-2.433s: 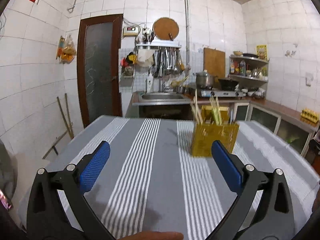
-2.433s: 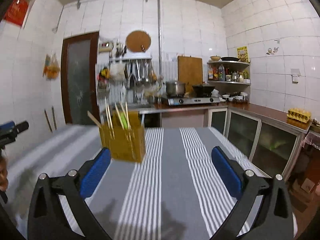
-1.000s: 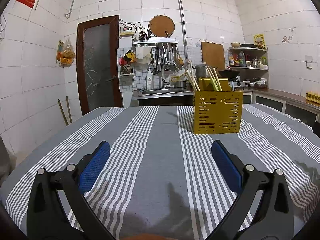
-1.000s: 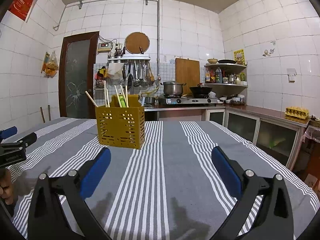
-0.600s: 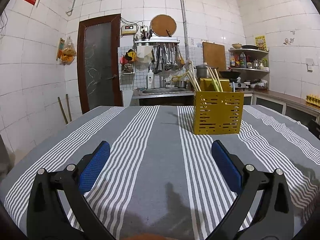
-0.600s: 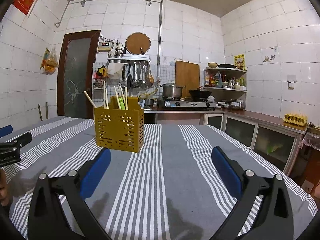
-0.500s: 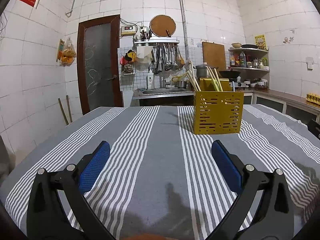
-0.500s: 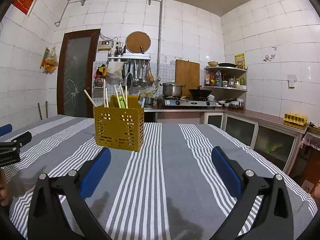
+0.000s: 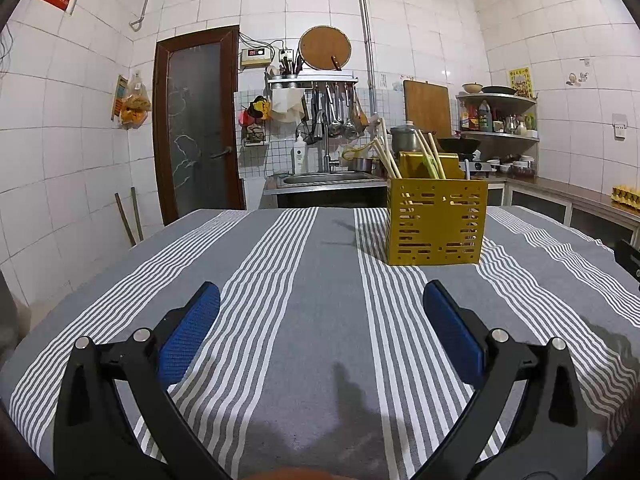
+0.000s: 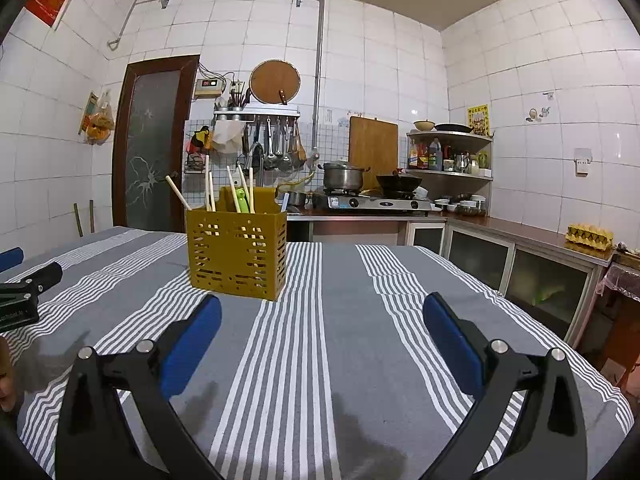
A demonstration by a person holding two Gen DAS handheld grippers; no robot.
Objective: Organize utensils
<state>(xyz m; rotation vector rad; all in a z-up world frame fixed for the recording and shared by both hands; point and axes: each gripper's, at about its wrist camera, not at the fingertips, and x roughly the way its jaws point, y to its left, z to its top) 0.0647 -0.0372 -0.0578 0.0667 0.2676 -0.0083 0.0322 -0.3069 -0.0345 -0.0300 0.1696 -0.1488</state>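
Observation:
A yellow perforated utensil holder [image 9: 437,220] stands upright on the striped tablecloth, right of centre in the left wrist view and left of centre in the right wrist view [image 10: 237,251]. Several wooden chopsticks [image 9: 387,155] and a green utensil [image 10: 241,201] stick up out of it. My left gripper [image 9: 321,300] hovers low over the cloth, open and empty, well short of the holder. My right gripper [image 10: 322,312] is open and empty too, to the right of the holder. The left gripper's tip also shows at the left edge of the right wrist view [image 10: 24,286].
The table with its grey and white striped cloth [image 9: 304,280] fills the foreground. Behind it are a sink [image 9: 320,178], a rack of hanging utensils [image 10: 276,140], a stove with a pot [image 10: 344,176], corner shelves [image 10: 452,152], a brown door [image 9: 196,124] and an egg tray [image 10: 590,235].
Both grippers came down low over the table since the oldest frames and have settled; over the last half second nothing has visibly moved. Both stayed open throughout.

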